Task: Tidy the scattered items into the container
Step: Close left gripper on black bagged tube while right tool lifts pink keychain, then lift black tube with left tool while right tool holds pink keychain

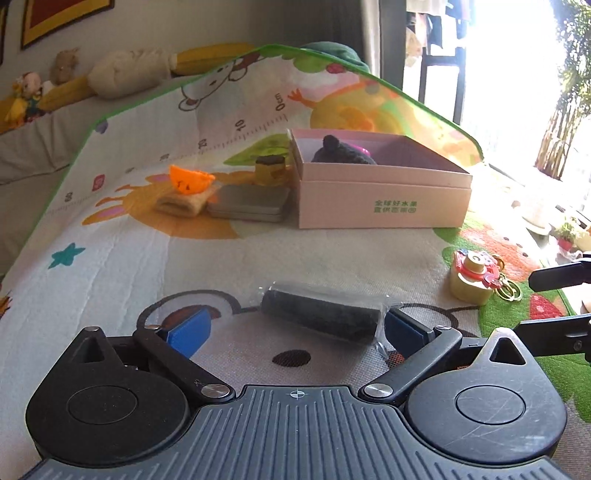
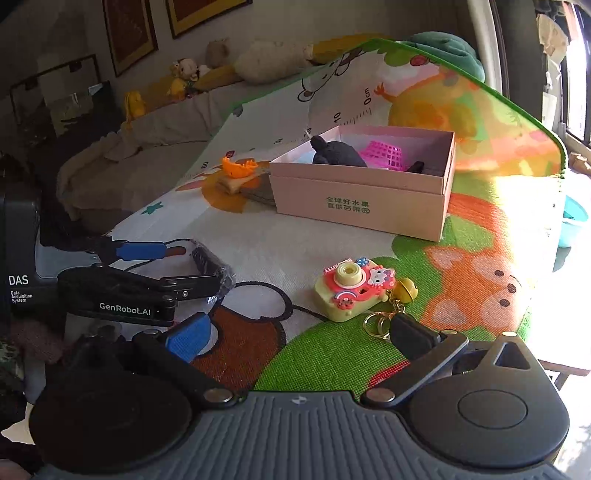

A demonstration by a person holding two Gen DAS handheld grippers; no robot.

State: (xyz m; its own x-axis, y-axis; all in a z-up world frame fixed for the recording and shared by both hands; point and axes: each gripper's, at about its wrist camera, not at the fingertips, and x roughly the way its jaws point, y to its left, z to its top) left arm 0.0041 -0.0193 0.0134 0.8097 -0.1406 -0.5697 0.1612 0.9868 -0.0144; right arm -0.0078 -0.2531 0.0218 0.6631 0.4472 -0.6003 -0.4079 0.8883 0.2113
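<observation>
left tool (image 1: 291,332): jaws apart around black plastic-wrapped roll (image 1: 321,314), in front of pink cardboard box (image 1: 384,199) | right tool (image 2: 299,339): jaws apart, unladen | yellow-pink toy camera keychain (image 2: 352,290): on mat in front of box

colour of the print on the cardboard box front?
Green characters on the pale pink cardboard box; clearest in left wrist view.

A cartoon play mat (image 1: 258,251) with a green border and a printed ruler covered the surface, its far end curling upward. Behind it on the left ran a beige sofa (image 2: 155,129) lined with plush toys (image 1: 122,72). Framed pictures (image 2: 129,33) hung on the dim far wall. On the right, strong daylight poured through a window (image 1: 517,74), washing out that side, with foliage (image 1: 569,92) outside.
</observation>
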